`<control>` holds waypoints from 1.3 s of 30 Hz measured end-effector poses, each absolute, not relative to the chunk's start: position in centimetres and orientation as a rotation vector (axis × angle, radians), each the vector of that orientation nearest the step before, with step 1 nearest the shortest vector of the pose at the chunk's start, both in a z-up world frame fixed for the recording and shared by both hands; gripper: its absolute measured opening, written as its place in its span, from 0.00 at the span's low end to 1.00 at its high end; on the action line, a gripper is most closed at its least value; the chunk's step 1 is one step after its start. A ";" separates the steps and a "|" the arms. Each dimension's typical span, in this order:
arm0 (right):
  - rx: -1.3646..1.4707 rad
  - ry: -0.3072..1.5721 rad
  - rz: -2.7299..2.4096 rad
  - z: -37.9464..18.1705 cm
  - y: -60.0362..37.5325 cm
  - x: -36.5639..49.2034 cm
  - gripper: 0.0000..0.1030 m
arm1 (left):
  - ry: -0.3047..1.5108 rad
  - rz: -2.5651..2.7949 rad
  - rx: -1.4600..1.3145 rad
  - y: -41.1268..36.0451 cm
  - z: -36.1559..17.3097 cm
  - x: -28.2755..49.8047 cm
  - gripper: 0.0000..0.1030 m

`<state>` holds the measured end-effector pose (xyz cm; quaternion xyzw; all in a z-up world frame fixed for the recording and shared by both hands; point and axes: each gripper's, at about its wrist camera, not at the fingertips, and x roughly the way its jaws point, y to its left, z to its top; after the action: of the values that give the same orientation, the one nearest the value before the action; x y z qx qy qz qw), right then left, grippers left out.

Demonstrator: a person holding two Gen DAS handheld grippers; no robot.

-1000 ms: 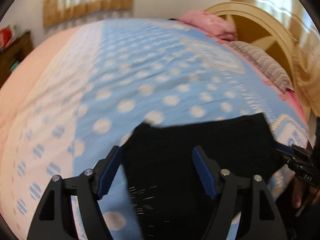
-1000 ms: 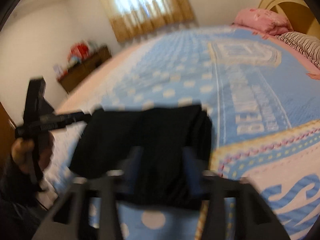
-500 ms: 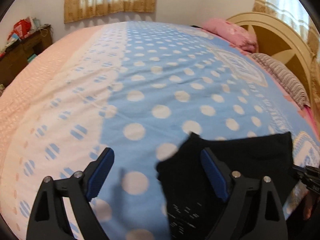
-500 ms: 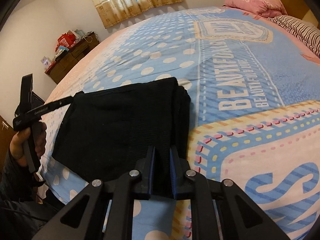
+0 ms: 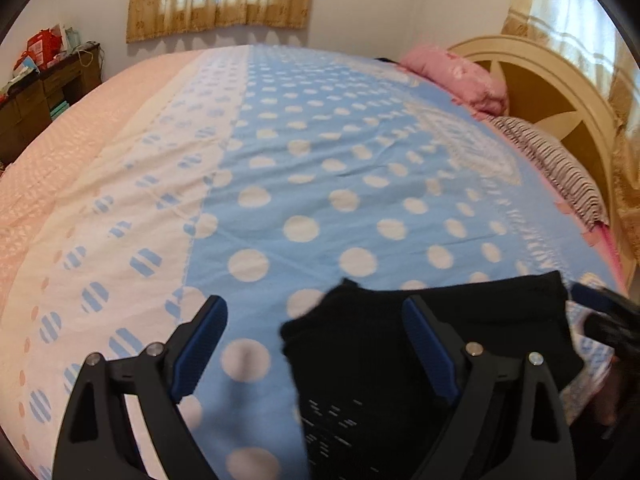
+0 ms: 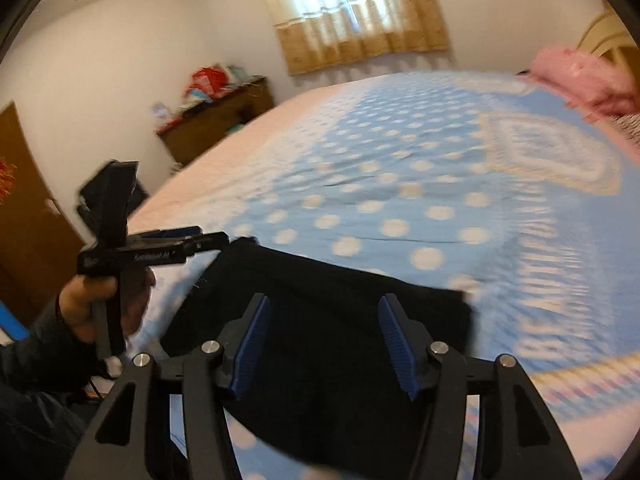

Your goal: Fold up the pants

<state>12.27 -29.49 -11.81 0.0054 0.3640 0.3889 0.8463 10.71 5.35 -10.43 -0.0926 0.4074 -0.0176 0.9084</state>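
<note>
The black pants (image 5: 360,360) lie folded in a compact stack near the front edge of the bed; they also show in the right wrist view (image 6: 340,328). My left gripper (image 5: 316,320) is open and empty, just above the stack's left corner. My right gripper (image 6: 322,320) is open and empty, hovering over the stack's near side. The left gripper, held in a hand, also shows in the right wrist view (image 6: 208,240) at the stack's left corner. The right gripper's edge shows in the left wrist view (image 5: 604,312).
The bed (image 5: 320,160) has a blue polka-dot cover with a pink and white band on the left. A pink pillow (image 5: 460,76) and a striped pillow (image 5: 556,164) lie by the headboard (image 5: 560,80). A dark wooden cabinet (image 6: 216,120) stands by the wall.
My right gripper has let go of the pants and opened, pulling back and swinging left. My left gripper stays open and has shifted slightly. The pants lie on the bed.
</note>
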 end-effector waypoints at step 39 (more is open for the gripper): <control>0.060 0.783 0.600 -12.4 -34.6 9.4 0.58 | 0.882 0.000 -0.132 4.0 -12.8 8.2 0.93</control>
<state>9.41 -34.56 -12.37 0.0288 0.3757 0.2880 0.8804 8.24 4.04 -12.75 -0.0638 0.4263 0.0001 0.9023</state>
